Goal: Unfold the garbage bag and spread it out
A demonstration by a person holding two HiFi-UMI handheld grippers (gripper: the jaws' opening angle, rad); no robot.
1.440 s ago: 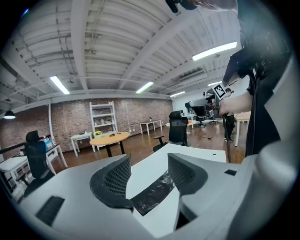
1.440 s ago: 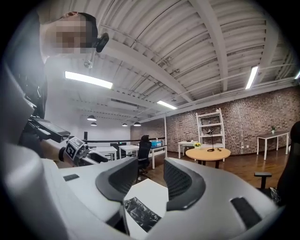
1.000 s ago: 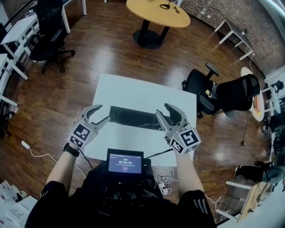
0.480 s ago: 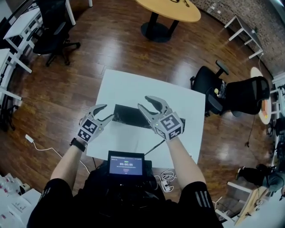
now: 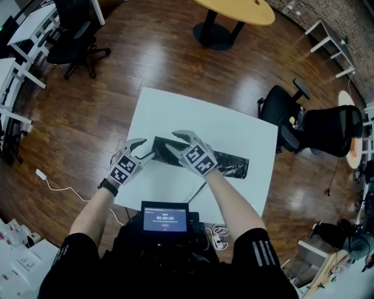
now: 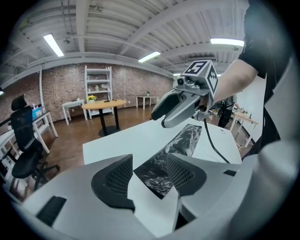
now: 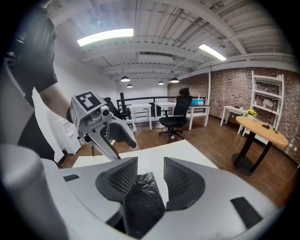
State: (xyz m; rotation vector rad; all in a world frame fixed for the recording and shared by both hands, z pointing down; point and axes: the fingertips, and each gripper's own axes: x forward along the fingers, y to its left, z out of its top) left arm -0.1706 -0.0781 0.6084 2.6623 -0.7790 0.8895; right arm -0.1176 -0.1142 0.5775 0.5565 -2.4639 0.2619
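Note:
A black garbage bag (image 5: 228,163), folded into a long strip, lies flat across the white table (image 5: 175,114). Both grippers are at its left end. My left gripper (image 5: 146,148) sits at the table's left side with its jaws narrowly apart. In the left gripper view the bag's end corner (image 6: 157,176) lies between the left gripper's (image 6: 149,159) pads, untouched by them. My right gripper (image 5: 170,140) hovers over the same end, facing the left one. In the right gripper view, the right gripper (image 7: 150,159) stands open above the bag (image 7: 143,197), with a gap at the right pad.
A tablet screen (image 5: 165,217) hangs at the person's chest below the table's near edge. Black office chairs (image 5: 292,114) stand to the right and at the far left (image 5: 76,41). A round wooden table (image 5: 234,11) is beyond, and a white cable (image 5: 49,181) lies on the floor.
The right gripper has swung from the bag's right end to its left end. The left gripper has edged forward to the bag's corner, and its jaws have narrowed a little.

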